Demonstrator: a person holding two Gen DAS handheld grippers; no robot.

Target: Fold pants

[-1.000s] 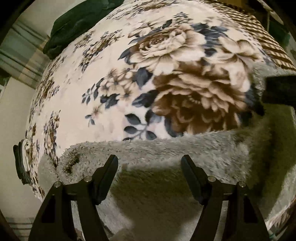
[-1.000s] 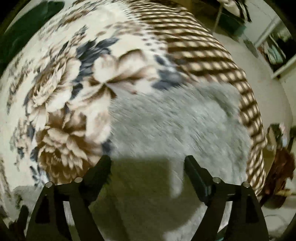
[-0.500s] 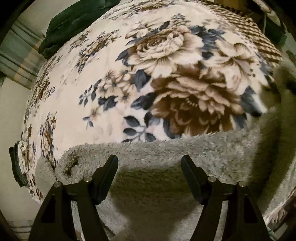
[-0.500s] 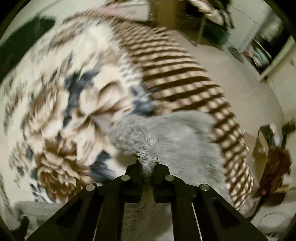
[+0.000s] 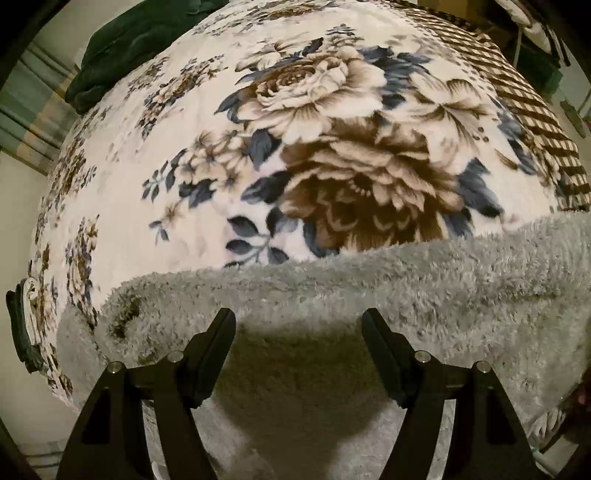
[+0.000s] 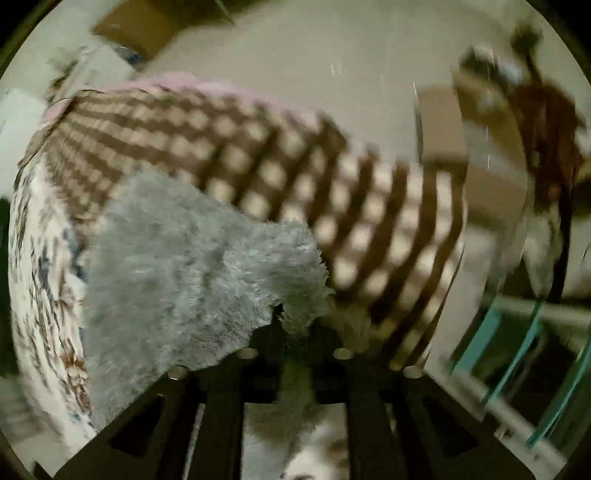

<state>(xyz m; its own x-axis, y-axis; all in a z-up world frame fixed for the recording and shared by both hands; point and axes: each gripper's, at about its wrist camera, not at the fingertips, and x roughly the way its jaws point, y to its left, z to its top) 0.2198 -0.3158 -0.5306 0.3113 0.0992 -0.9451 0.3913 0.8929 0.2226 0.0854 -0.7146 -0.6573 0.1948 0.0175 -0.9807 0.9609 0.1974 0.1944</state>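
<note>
Grey fluffy pants lie on a bed w/ a floral blanket (big brown and cream roses, blue-grey leaves), stretched across the near part of the left wrist view from lower left to the right edge. Left tongs stand wide apart, pointing steeply down over the pants, nothing between the two fingers, their shadow falling on the grey pile just under them. A dark green cloth sits bunched at the far left corner of the bed; a brown-and-cream checked border runs along the blanket's far right side. Right wrist view is heavily blurred. Right tongs are drawn narrow, w/ a tuft of the pants' edge pinched between the fingers and a strip of grey fabric trailing down btwn the arms toward the camera; their jaws have just been opening a little, yet the fabric is between them and gripped. The rest of the garment spreads to the left of those tongs, over the blanket's checked band. Beyond the bed edge: pale floor, a cardboard box at top left, blurred clutter at right (can't tell what).
</note>
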